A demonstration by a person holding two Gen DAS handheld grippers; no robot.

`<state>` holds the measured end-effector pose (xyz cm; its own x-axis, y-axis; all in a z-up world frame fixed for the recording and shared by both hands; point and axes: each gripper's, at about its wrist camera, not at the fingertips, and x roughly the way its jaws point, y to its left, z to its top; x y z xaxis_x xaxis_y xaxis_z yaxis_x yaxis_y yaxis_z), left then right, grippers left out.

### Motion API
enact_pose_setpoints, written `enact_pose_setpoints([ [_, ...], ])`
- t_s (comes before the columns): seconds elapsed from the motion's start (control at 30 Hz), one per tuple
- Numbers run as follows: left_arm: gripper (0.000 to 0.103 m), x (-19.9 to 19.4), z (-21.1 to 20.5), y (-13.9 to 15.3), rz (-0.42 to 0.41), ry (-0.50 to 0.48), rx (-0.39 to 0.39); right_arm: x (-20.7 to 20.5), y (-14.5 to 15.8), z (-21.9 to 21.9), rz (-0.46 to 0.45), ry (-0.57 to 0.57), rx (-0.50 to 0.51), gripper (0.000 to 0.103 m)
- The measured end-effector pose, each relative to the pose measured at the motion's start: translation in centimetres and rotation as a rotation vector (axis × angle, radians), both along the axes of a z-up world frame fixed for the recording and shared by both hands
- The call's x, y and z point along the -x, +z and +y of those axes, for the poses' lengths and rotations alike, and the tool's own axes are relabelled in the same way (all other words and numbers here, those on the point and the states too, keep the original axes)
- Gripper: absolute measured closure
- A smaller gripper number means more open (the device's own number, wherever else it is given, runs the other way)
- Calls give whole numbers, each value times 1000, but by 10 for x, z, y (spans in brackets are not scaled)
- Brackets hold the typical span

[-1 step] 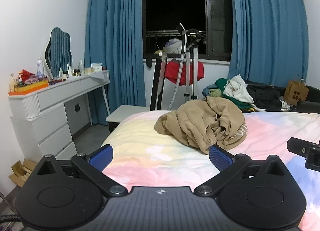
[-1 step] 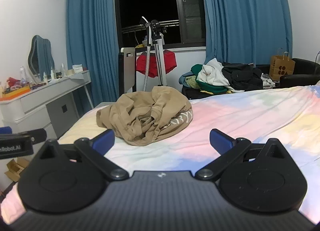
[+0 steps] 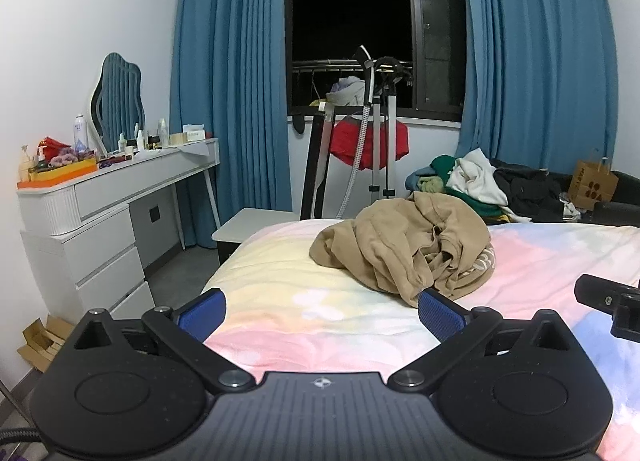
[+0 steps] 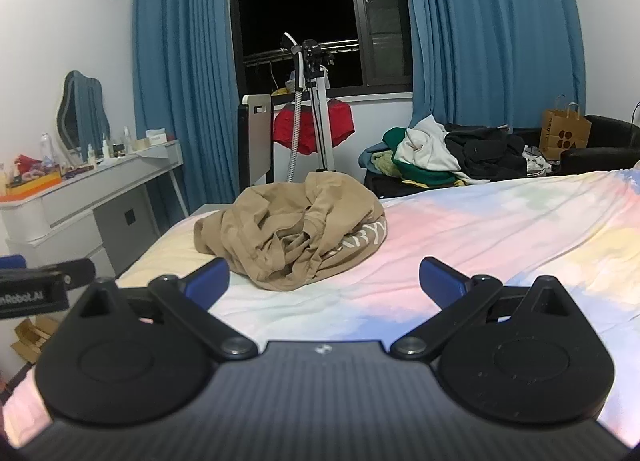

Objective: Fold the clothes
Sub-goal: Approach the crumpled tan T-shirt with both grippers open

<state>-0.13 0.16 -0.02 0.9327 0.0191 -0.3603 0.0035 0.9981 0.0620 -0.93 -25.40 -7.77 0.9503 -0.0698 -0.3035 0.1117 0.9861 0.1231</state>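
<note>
My left gripper (image 3: 320, 311) hovers over the bed (image 3: 320, 301) w/ fingers (image 3: 202, 311) spread wide, nothing between them. Right gripper (image 4: 324, 281) same: fingers (image 4: 440, 275) apart, empty. The tan garment (image 3: 408, 249) sits crumpled in a heap on the pastel bedsheet, just ahead of both, touching neither.

Soft matt tan cloth garment (image 3: 404, 245), smooth pastel bedsheet (image 3: 304, 301), matt black plastic hand-held gripper (image 3: 320, 309)

Black ribbed left tongs (image 3: 321, 307), blue pads, round pivot screws; matching right tongs (image 4: 324, 277)
</note>
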Motion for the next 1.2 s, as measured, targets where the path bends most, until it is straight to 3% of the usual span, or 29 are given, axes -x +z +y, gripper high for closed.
enact_pose_setpoints([
  [0.27, 0, 10, 13, -2, -26, 11, 62, -9, -1, 3, 15, 0, 14, 0],
  [0.43, 0, -4, 15, -2, 18, 45, 46, 1, -1, 4, -3, 2, 6, 0],
  [0.87, 0, 1, 10, -6, -8, 56, -6, 1, -4, 3, -40, -8, 3, 0],
  [1.2, 0, 4, 8, -9, -32, 32, -11, -4, -10, -6, -5, 2, -97, 0],
])
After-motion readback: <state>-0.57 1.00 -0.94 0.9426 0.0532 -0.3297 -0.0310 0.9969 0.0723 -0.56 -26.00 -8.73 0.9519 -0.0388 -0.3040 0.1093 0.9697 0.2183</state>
